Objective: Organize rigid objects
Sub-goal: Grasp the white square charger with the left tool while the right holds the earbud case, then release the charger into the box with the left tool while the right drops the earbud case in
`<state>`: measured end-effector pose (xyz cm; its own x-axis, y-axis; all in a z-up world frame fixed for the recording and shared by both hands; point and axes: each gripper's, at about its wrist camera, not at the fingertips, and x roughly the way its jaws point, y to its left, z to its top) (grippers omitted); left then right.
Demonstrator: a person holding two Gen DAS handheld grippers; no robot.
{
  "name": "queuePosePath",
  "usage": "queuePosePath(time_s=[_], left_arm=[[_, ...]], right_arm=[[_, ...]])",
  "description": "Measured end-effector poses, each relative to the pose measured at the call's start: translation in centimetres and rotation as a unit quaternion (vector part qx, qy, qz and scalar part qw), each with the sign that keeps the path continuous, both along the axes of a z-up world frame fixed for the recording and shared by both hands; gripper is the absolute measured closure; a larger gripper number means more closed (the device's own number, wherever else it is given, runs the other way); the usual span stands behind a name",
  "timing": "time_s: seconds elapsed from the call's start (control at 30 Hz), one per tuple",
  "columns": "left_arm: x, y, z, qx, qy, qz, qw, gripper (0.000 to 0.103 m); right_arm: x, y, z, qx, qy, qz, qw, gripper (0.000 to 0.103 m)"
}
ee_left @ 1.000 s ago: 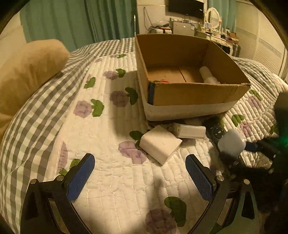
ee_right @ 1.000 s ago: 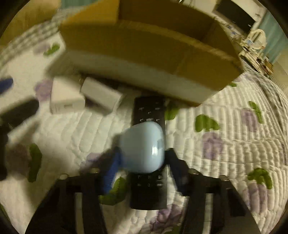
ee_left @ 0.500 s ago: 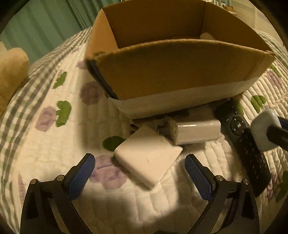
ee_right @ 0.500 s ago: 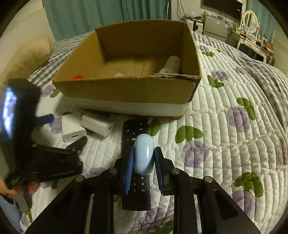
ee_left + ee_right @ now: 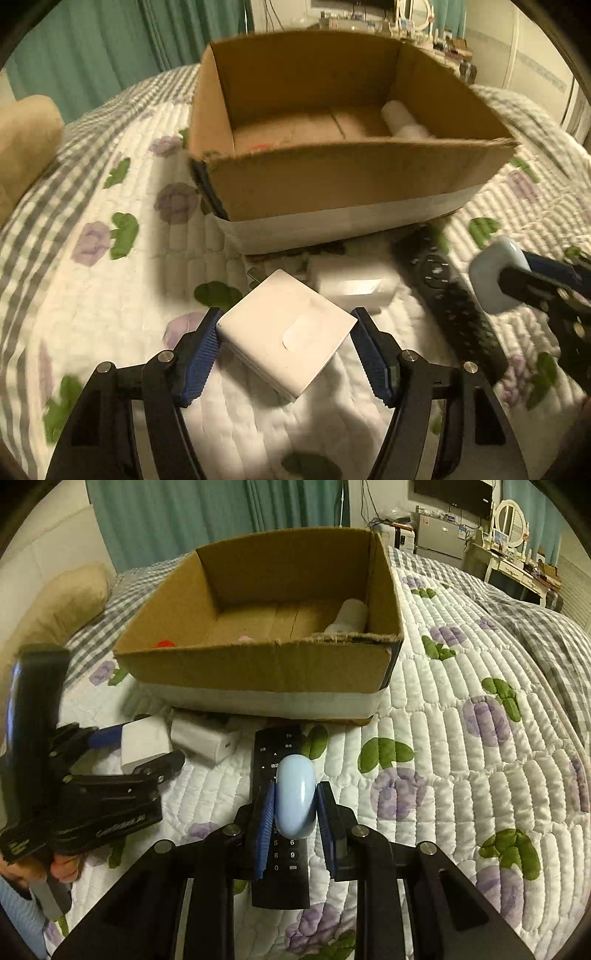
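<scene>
My left gripper [image 5: 284, 343] is shut on a flat white square box [image 5: 286, 334], which is tilted just above the quilt; it also shows in the right wrist view [image 5: 146, 742]. My right gripper [image 5: 295, 808] is shut on a pale blue oval case [image 5: 296, 799], held above a black remote [image 5: 279, 864]. The case also shows in the left wrist view [image 5: 495, 278]. A white charger block [image 5: 352, 282] lies by the remote [image 5: 454, 295]. The open cardboard box [image 5: 332, 181] stands behind them and holds a white cylinder [image 5: 400, 120].
The box [image 5: 258, 672] sits on a flower-print quilt [image 5: 461, 738] over a checked blanket. A tan pillow [image 5: 22, 144] lies far left. Small red and pink items [image 5: 164, 643] lie inside the box. Curtains and furniture stand behind the bed.
My left gripper has closed from wide open onto the white square box. My right gripper keeps its hold on the blue case and has lifted it slightly nearer the cardboard box.
</scene>
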<state>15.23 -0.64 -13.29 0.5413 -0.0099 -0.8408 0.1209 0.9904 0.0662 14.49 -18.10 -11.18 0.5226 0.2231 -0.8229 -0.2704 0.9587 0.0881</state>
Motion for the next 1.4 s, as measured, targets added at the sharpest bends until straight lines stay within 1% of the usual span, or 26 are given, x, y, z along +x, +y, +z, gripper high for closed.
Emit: queuePosePath(time_s=[0.17, 0.23, 0.33, 0.47, 0.6, 0.67, 0.77, 0.83, 0.9, 0.97, 1.07, 1.13, 1.23, 1.33, 1.4], left_arm=[[-2.6, -0.2, 2.3, -0.025, -0.023, -0.006, 0.9994, 0.032], [-3.3, -0.5, 3.6, -0.031, -0.038, -0.009, 0.9988, 0.032], [-4.3, -1.1, 6.4, -0.038, -0.067, -0.015, 0.9969, 0.032], [-3.3, -0.9, 9.9, -0.057, -0.099, -0.027, 0.9930, 0.032], [-1.2, -1.6, 12.7, -0.055, -0.127, -0.028, 0.9900, 0.032], [0.5, -1.8, 13.4, -0.056, -0.136, -0.029, 0.9887, 0.032], [3.8, -2.4, 13.1, -0.046, -0.141, -0.026, 0.9886, 0.032], [6.3, -2.6, 12.2, -0.045, -0.130, -0.021, 0.9902, 0.032], [8.1, -2.7, 10.9, -0.046, -0.118, -0.020, 0.9917, 0.032], [9.6, -3.0, 9.4, -0.039, -0.102, -0.017, 0.9939, 0.032], [10.8, -3.2, 7.3, -0.034, -0.086, -0.018, 0.9955, 0.032], [11.2, -3.4, 6.6, -0.034, -0.080, -0.017, 0.9960, 0.032], [11.4, -3.7, 6.1, -0.034, -0.084, -0.018, 0.9957, 0.032], [11.7, -3.7, 6.0, -0.023, -0.080, -0.018, 0.9963, 0.030], [11.5, -3.5, 6.4, -0.015, -0.094, -0.013, 0.9954, 0.026]], right_arm=[[-0.9, 0.3, 2.2, -0.004, -0.026, 0.005, 1.000, 0.081], [-1.2, 0.3, 3.7, -0.004, -0.040, 0.007, 0.999, 0.081], [-1.3, 0.2, 6.3, 0.000, -0.063, 0.011, 0.998, 0.081], [-0.8, 0.2, 10.4, -0.003, -0.102, 0.018, 0.995, 0.081], [1.1, 0.2, 13.6, 0.001, -0.133, 0.019, 0.991, 0.081], [2.5, 0.3, 14.6, 0.000, -0.141, 0.018, 0.990, 0.081], [5.0, 0.5, 15.1, -0.001, -0.144, 0.015, 0.990, 0.081], [6.6, 0.5, 14.9, -0.003, -0.142, 0.013, 0.990, 0.081], [8.2, 0.6, 14.3, -0.005, -0.136, 0.011, 0.991, 0.081], [9.5, 0.7, 13.4, -0.007, -0.129, 0.012, 0.992, 0.081], [10.8, 0.7, 11.8, -0.012, -0.121, 0.016, 0.992, 0.081], [11.3, 0.6, 10.8, -0.012, -0.115, 0.017, 0.993, 0.081], [12.0, 0.6, 9.8, -0.009, -0.108, 0.020, 0.994, 0.081], [12.2, 0.5, 9.2, -0.008, -0.104, 0.019, 0.994, 0.081], [12.3, 0.4, 9.1, -0.003, -0.103, 0.018, 0.995, 0.081]])
